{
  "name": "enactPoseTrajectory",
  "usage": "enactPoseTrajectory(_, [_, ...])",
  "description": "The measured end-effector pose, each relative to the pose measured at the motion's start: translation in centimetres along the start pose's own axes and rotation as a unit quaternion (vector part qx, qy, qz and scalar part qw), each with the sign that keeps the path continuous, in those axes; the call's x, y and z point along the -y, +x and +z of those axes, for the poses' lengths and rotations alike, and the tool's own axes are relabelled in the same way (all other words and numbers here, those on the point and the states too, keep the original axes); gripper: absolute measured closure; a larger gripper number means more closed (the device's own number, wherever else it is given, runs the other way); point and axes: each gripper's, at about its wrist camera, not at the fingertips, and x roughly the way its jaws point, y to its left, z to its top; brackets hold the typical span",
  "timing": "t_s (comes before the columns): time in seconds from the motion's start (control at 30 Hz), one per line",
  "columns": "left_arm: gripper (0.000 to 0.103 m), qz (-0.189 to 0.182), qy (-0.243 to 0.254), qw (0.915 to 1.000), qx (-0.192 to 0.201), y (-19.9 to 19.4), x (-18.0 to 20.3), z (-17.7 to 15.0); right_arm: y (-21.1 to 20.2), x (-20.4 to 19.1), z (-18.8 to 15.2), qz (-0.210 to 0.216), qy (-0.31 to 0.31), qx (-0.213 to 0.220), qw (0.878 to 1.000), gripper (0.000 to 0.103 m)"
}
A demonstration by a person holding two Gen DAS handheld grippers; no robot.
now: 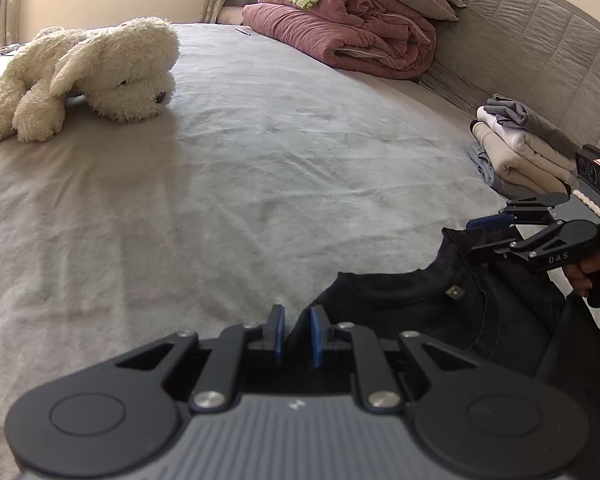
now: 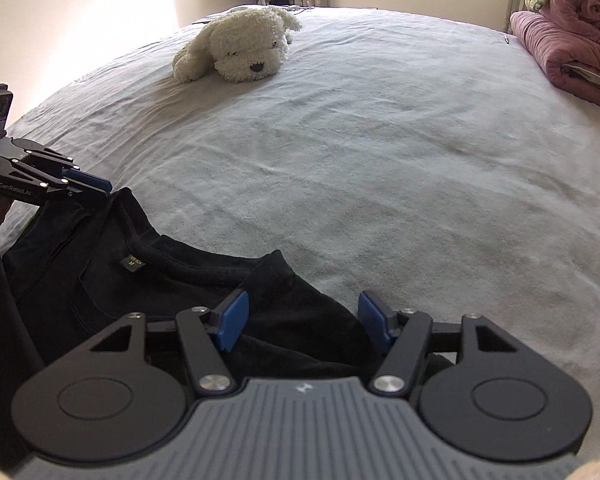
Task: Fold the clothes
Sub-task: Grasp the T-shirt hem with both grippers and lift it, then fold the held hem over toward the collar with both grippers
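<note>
Black shirt [image 2: 100, 292] lies at the near edge of the bed [image 1: 240, 168], collar and neck label [image 2: 132, 261] facing up and toward the middle of the mattress, body rumpled and trailing toward you; not flat, no fold line visible in it. 1 stack of folded clothes [image 1: 520, 152] sits well apart at the far right by the headboard. Your left tool [image 1: 296, 320] is nearly pressed together, and the right wrist view shows its tips pinching 1 shoulder corner of the shirt, which is pulled up slightly there. Your right tool [image 2: 304, 312] is spread wide, its 2 blue pads standing on either side of the other shoulder area with cloth lying between them; whether the pads touch the fabric cannot be told. Judgement: the step is taking the shirt by both shoulders to lay it out square for folding. With 1 side gripped and 1 side ungripped, the scene fits either a right tool about to close on its shoulder or 1 that has just let go after setting the cloth down; the pictures do not settle which. Whichever comes next needs matched grips at both shoulder seams and even tension across the collar, so the body drops flat. The plush dog [image 2: 240, 48] is well clear of the working area.
</note>
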Motion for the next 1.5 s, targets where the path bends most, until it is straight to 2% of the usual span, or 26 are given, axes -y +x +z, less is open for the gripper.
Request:
enactPoseTrajectory(0.03, [0.099, 0.006, 0.005, 1.0, 0.003, 0.0, 0.4, -0.1, -0.1, -0.1, -0.1, -0.001, 0.005, 0.005, 1.0, 0.051])
enactPoseTrajectory(0.07, [0.099, 0.012, 0.007, 0.9999, 0.007, -0.1, 0.7, -0.1, -0.2, -0.2, -0.1, -0.007, 0.007, 0.009, 1.0, 0.065])
enactPoseTrajectory(0.1, [0.1, 0.017, 0.008, 0.9998, 0.011, -0.2, 1.0, -0.1, -0.4, -0.3, -0.1, -0.013, 0.006, 0.011, 1.0, 0.085])
enactPoseTrajectory(0.13, [0.1, 0.02, 0.007, 0.9996, 0.018, -0.5, 1.2, -0.1, -0.6, -0.5, -0.1, -0.018, 0.005, 0.013, 1.0, 0.091])
enactPoseTrajectory(0.27, [0.1, 0.029, -0.003, 0.9985, 0.046, -2.0, 2.0, 0.0, -2.0, -2.0, 0.0, -0.039, -0.018, 0.031, 0.999, 0.093])
enactPoseTrajectory(0.4, [0.1, 0.03, 0.001, 0.9965, 0.078, -4.6, 3.5, 0.0, -4.4, -3.6, 0.1, -0.053, -0.034, 0.058, 0.996, 0.094])
enactPoseTrajectory(0.57, [0.1, 0.025, 0.031, 0.9922, 0.118, -8.9, 6.3, -1.0, -8.7, -6.0, -0.8, -0.066, -0.067, 0.091, 0.991, 0.094])
enactPoseTrajectory(0.77, [0.1, 0.017, 0.065, 0.9869, 0.146, -13.2, 9.0, -4.5, -13.0, -8.1, -3.6, -0.069, -0.077, 0.118, 0.988, 0.094])
enactPoseTrajectory(0.87, [0.1, 0.002, 0.064, 0.9878, 0.142, -14.4, 9.6, -6.8, -14.0, -9.3, -5.4, -0.066, -0.082, 0.116, 0.988, 0.094])
enactPoseTrajectory(1.0, [0.1, -0.011, 0.069, 0.9919, 0.106, -14.4, 10.1, -10.3, -14.0, -10.7, -8.2, -0.062, -0.081, 0.095, 0.99, 0.094])
enactPoseTrajectory(1.23, [0.099, -0.018, 0.058, 0.9968, 0.052, -13.2, 10.2, -14.9, -13.4, -11.3, -12.4, -0.037, -0.037, 0.062, 0.997, 0.091])
enactPoseTrajectory(1.3, [0.096, -0.029, 0.03, 0.9971, 0.065, -13.5, 9.7, -16.1, -13.2, -11.3, -13.5, -0.029, -0.023, 0.054, 0.998, 0.085])
enactPoseTrajectory(1.37, [0.095, -0.034, 0.007, 0.9972, 0.066, -13.8, 9.4, -16.8, -13.1, -11.1, -14.5, -0.019, -0.007, 0.041, 0.999, 0.085])
enactPoseTrajectory(1.43, [0.095, -0.042, 0.026, 0.9963, 0.07, -14.6, 10.1, -16.9, -13.8, -11.7, -14.6, -0.014, -0.006, 0.032, 0.999, 0.082])
enactPoseTrajectory(1.47, [0.094, -0.052, 0.037, 0.9951, 0.076, -15.0, 10.4, -16.9, -14.4, -12.0, -14.5, -0.005, -0.011, 0.029, 1.0, 0.077])
enactPoseTrajectory(1.5, [0.091, -0.07, 0.038, 0.9934, 0.082, -15.6, 10.6, -16.9, -15.0, -12.1, -14.4, 0.01, -0.011, 0.028, 0.999, 0.065])
